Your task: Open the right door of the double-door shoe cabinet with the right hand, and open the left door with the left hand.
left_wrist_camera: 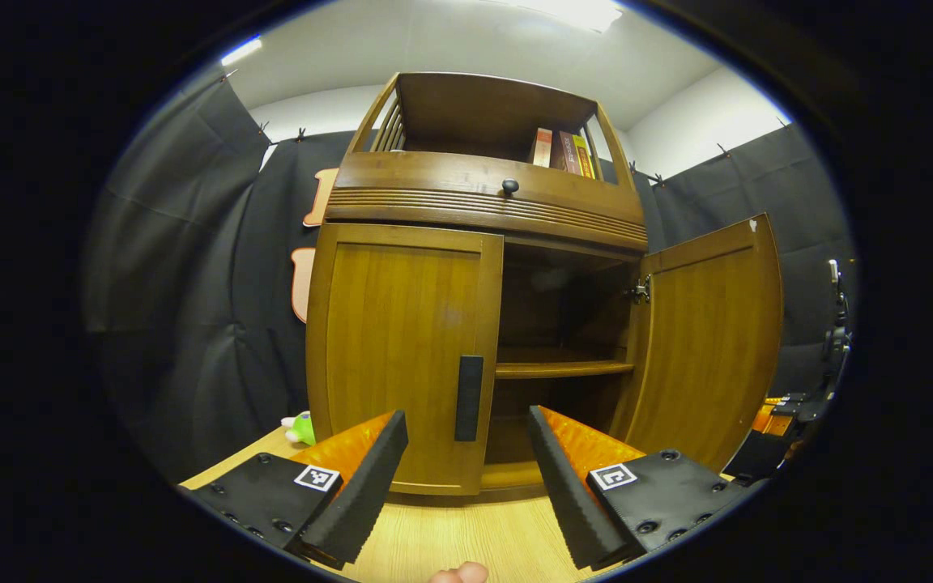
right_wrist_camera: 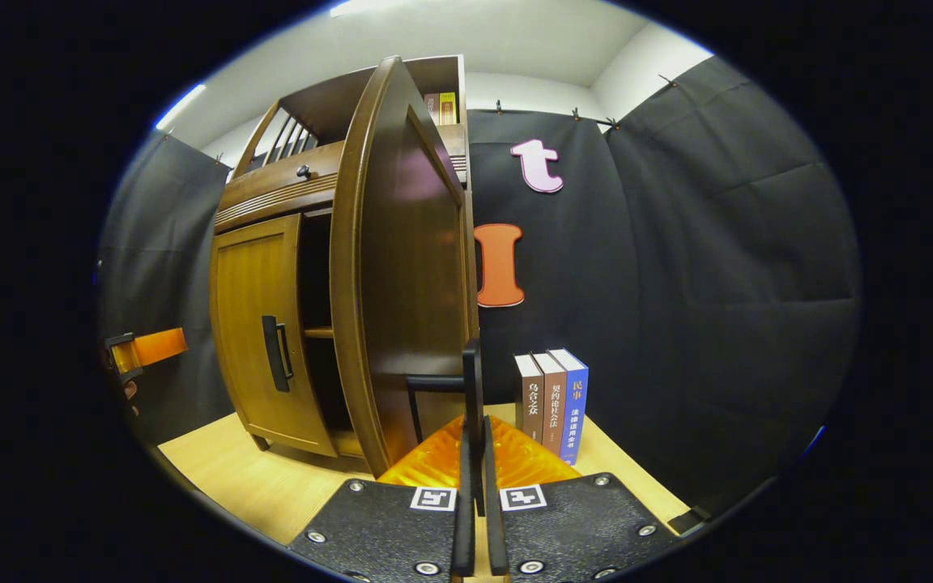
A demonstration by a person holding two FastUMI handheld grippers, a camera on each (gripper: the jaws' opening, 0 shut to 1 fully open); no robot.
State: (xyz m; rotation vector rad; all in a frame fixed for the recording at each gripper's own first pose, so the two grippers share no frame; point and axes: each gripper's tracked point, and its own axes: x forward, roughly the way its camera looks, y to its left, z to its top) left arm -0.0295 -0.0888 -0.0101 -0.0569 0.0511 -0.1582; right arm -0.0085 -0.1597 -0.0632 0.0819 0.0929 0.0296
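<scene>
A: Left gripper view, near to far?

B: The left gripper (left_wrist_camera: 466, 470) hung with its fingers spread apart, grasping nothing, above the table (left_wrist_camera: 466, 534). Just beyond stood the shoe cabinet (left_wrist_camera: 483, 210). Its left door (left_wrist_camera: 402, 348) was closed, with the dark left handle (left_wrist_camera: 469, 397) in line between the fingers but apart from them. The right door (left_wrist_camera: 709, 340) stood swung open, exposing an inner shelf (left_wrist_camera: 564, 368). A green toy (left_wrist_camera: 301, 427) lay beside the cabinet's left foot. Books (left_wrist_camera: 564, 151) stood in the top compartment.

A: What did the right gripper view add?

B: The right gripper (right_wrist_camera: 475, 453) had its fingers clenched on the right handle (right_wrist_camera: 471, 380) of the open right door (right_wrist_camera: 402, 291), both pressing on its vertical bar. Behind it, three upright volumes (right_wrist_camera: 551, 401) stood on the table (right_wrist_camera: 256, 478) beside the cabinet, against the black cloth wall (right_wrist_camera: 677, 283). At the far left edge, the left gripper (right_wrist_camera: 146, 348) appeared, facing the closed left door (right_wrist_camera: 260, 324).
</scene>
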